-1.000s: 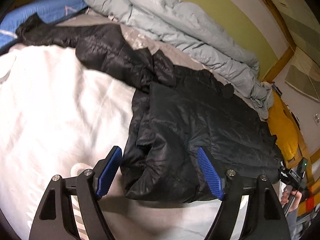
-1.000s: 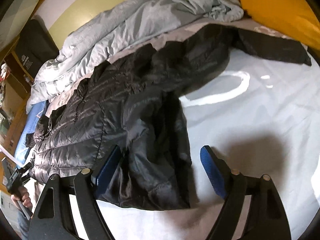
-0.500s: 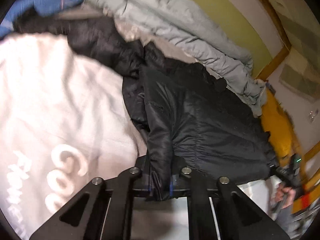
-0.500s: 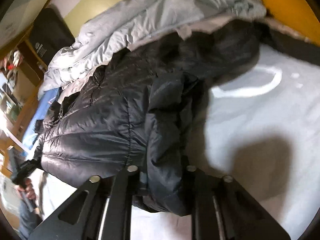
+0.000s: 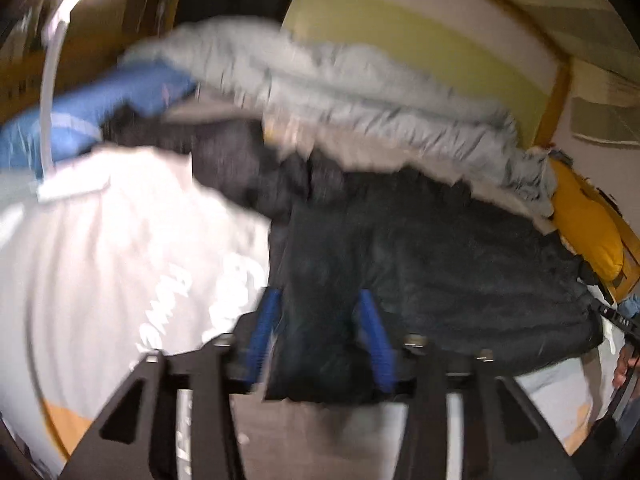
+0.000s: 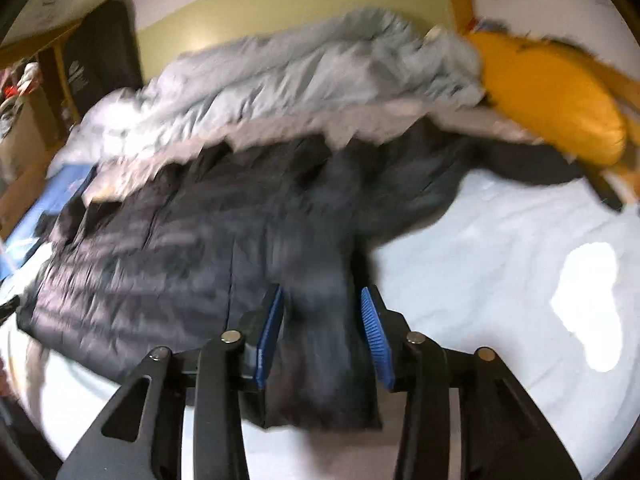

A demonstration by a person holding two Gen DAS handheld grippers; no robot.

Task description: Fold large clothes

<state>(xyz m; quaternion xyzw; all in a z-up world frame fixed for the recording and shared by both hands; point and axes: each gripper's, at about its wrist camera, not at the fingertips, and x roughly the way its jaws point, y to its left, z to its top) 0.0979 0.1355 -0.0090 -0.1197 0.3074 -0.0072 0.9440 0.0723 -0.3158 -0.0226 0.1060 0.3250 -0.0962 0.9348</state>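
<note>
While both views are smeared by blur, we can see the black jacket [image 5: 432,264] spread across the bed [image 5: 100,240], its hem toward us and its far side lying against a rumpled grey duvet [image 5: 360,96] along the wall.

Our left gripper [image 5: 320,340] has its blue pads [image 5: 260,332] drawn in narrow on a bunched fold of the jacket's near edge, and the cloth fills the gap between them. In the right wrist view our right gripper [image 6: 322,332] does the same: its blue pads [image 6: 374,332] press on a thick roll of the jacket [image 6: 160,256] at its near right corner, with dark fabric hanging below the fingers.

From the right wrist view the quilted body stretches away to the left, and one sleeve trails toward a yellow pillow [image 6: 552,96] at the upper right. The bed [image 6: 500,280] shows white beside the jacket, with the grey duvet [image 6: 280,72] behind it. In the left wrist view a blue cloth [image 5: 100,108] lies at the far left by the duvet, and the yellow pillow [image 5: 588,228] sits at the right edge. White lettering on the cover near the left gripper is too blurred to read.
</note>
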